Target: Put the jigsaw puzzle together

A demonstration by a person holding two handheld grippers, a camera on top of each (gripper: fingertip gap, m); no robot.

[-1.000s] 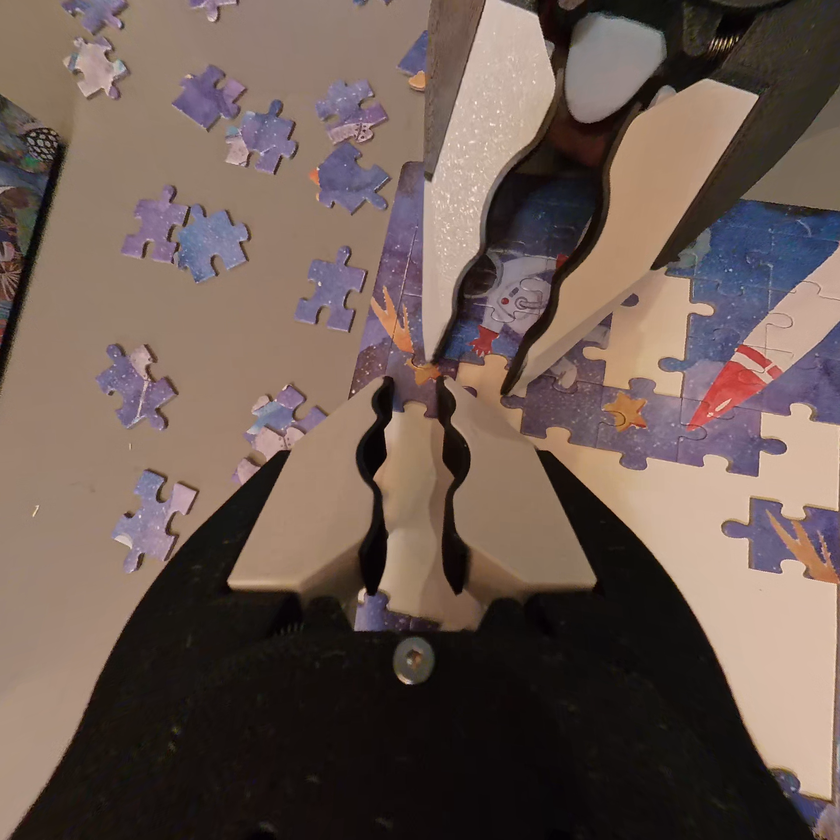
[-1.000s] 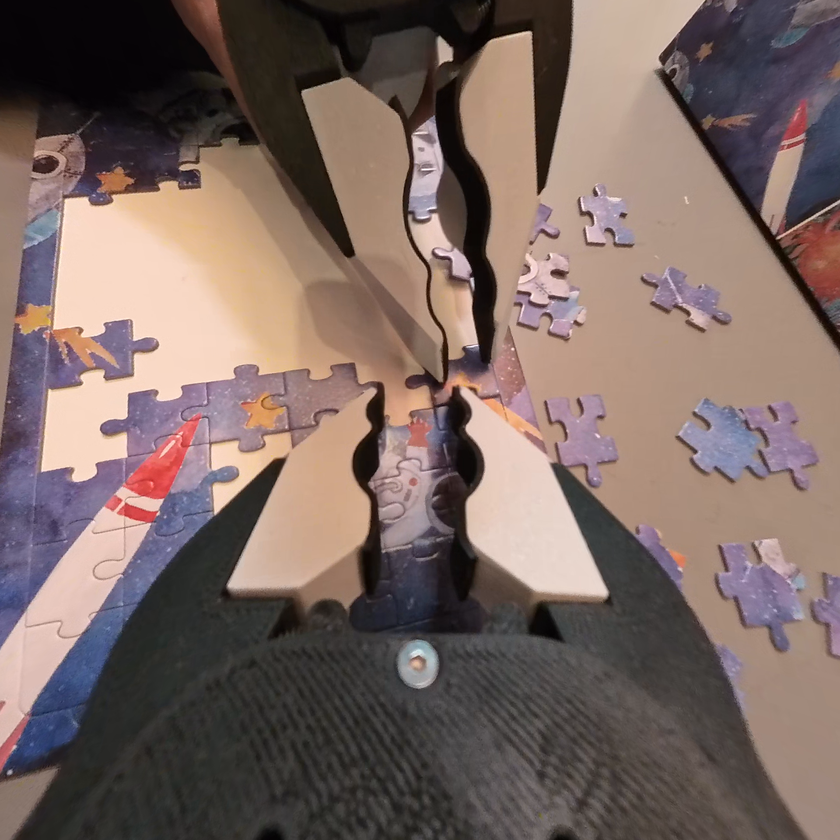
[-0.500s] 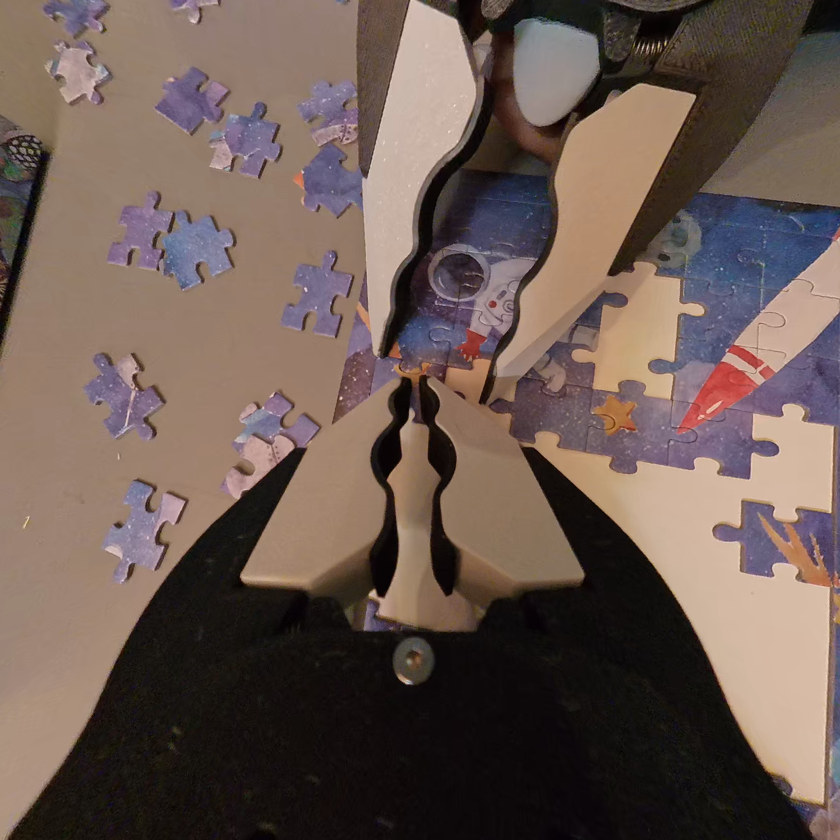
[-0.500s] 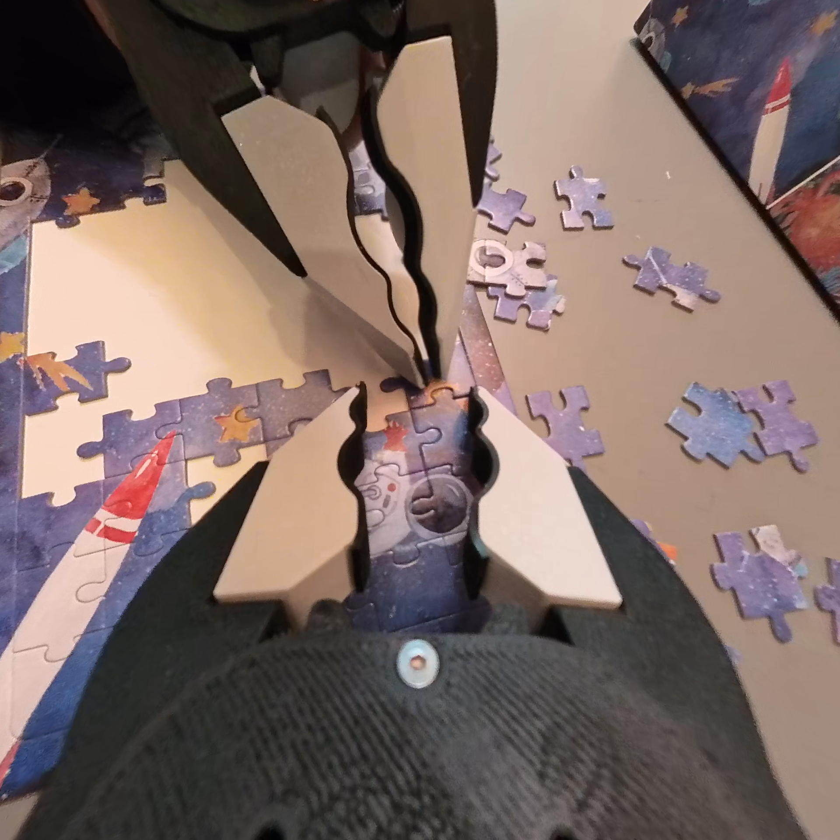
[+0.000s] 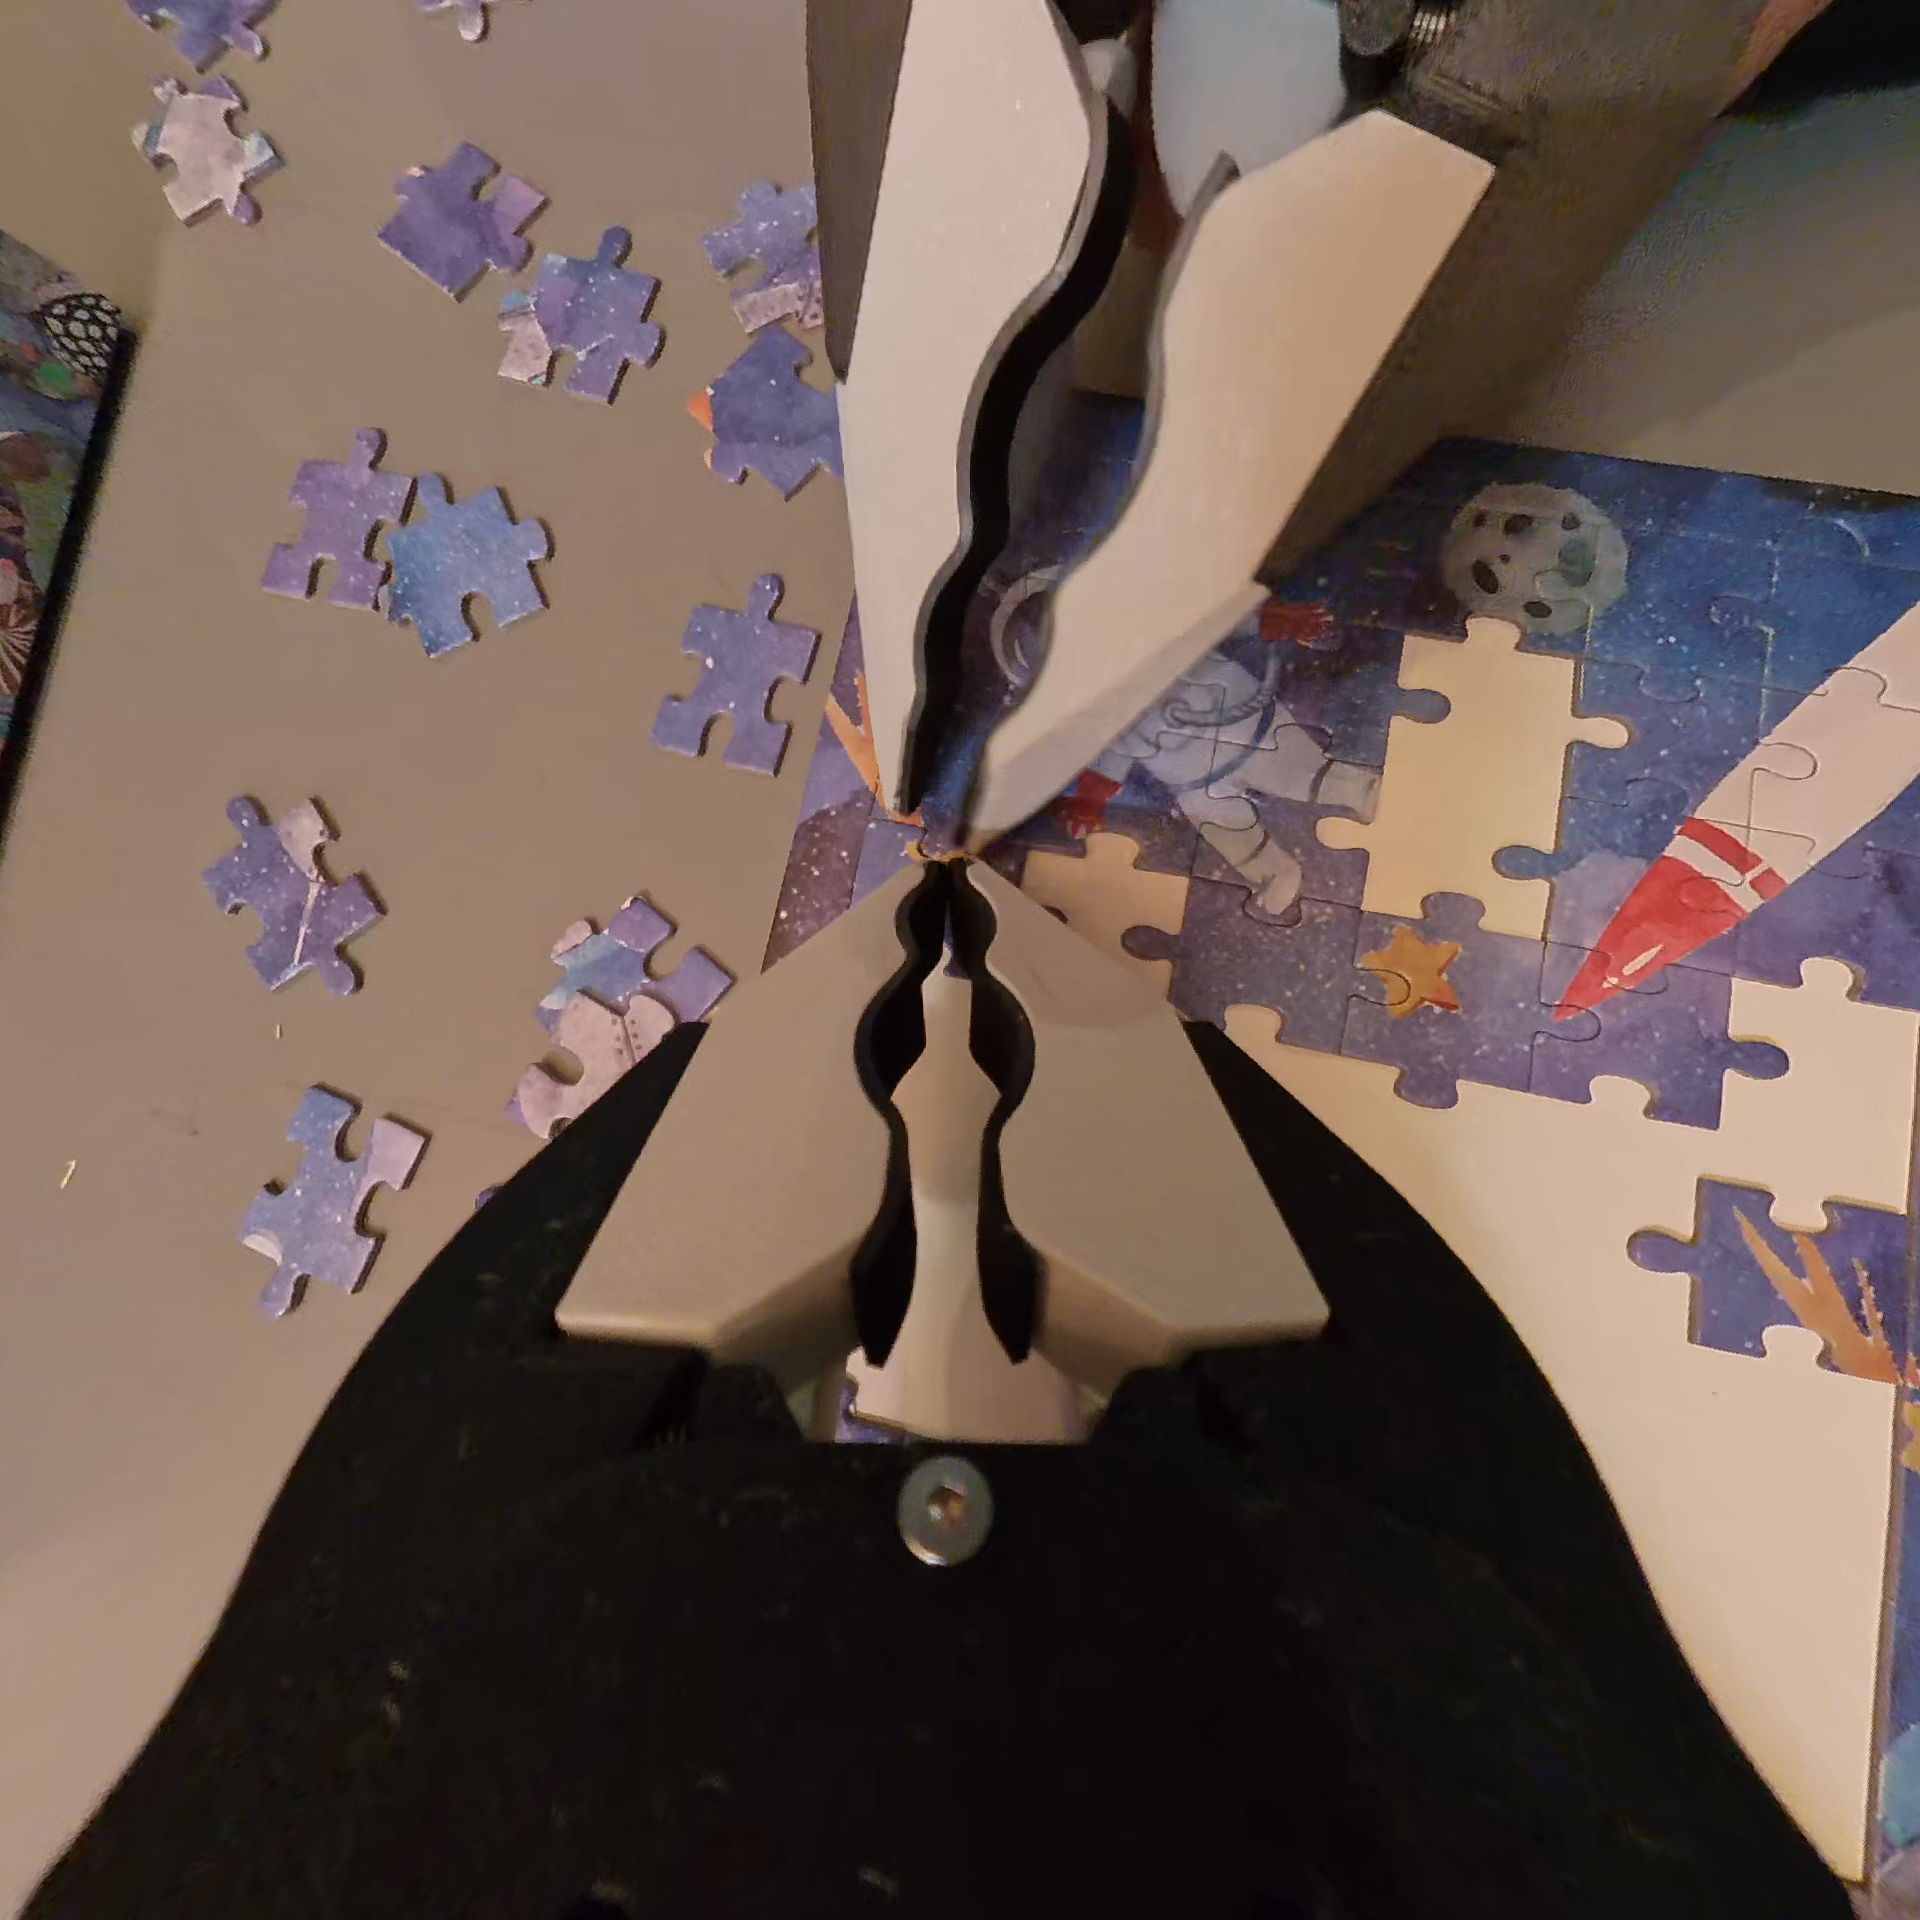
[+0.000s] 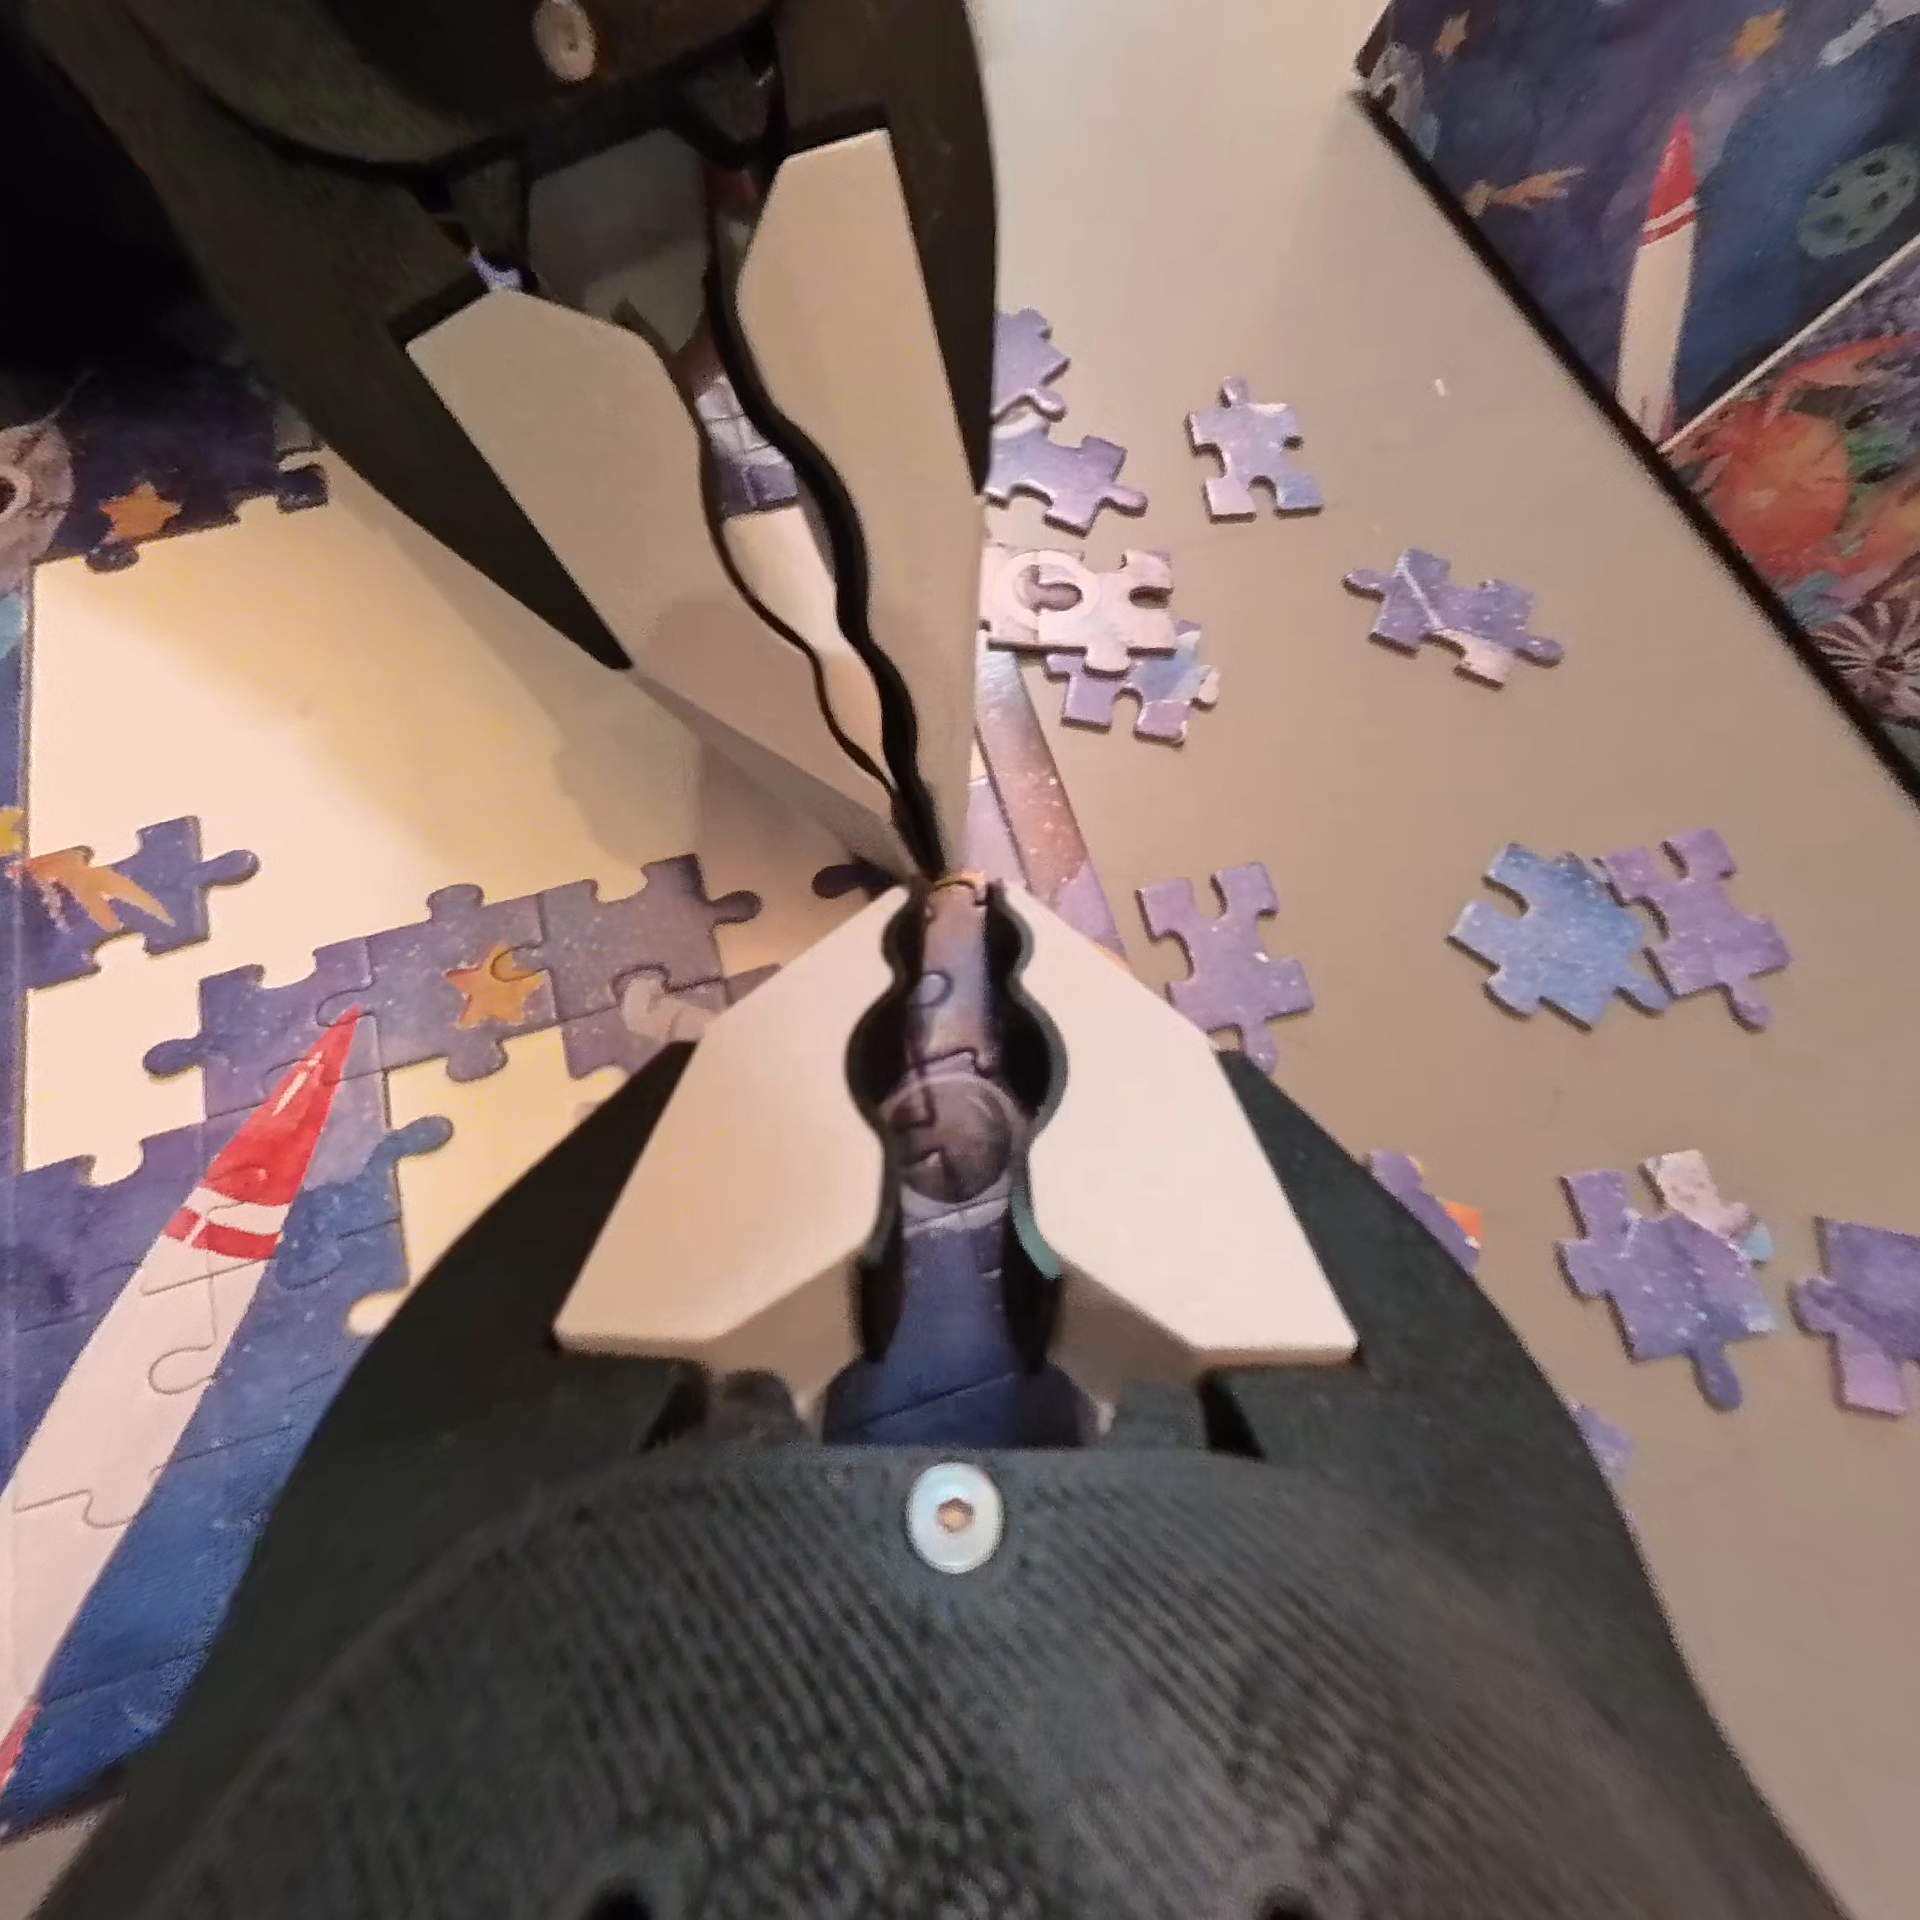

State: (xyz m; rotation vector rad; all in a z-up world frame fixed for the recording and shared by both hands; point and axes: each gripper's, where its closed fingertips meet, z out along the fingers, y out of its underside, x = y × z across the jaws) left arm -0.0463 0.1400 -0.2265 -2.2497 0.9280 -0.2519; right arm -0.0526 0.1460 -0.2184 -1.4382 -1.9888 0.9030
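A partly built space jigsaw lies in a cream tray (image 5: pixel 1766 1455), with an astronaut (image 5: pixel 1247 727) and a red-tipped rocket (image 5: pixel 1683 894) in place. My left gripper (image 5: pixel 940 873) is shut, its tips resting on the puzzle near the left border at an orange mark. It enters the right wrist view from above (image 6: pixel 925 862). My right gripper (image 6: pixel 951 899) meets it tip to tip, jaws a narrow way apart. The puzzle's blue picture shows through the gap. It also shows in the left wrist view (image 5: pixel 940 821). I see nothing plainly pinched in either gripper.
Several loose blue and purple pieces lie on the grey table beside the tray, one close by (image 5: pixel 738 675), also in the right wrist view (image 6: pixel 1226 956). A printed puzzle box (image 6: pixel 1714 260) stands past them, and shows at the left wrist view's left edge (image 5: pixel 42 468). Left and right tips are no more than a few centimetres apart. The red-tipped rocket (image 5: pixel 1683 894) is about equally far from each gripper, around 12 cm.
My left gripper's jaws closed fully at the orange mark. My right gripper opened wide over the astronaut, then closed to a narrow gap. The two grippers' tips drew together.
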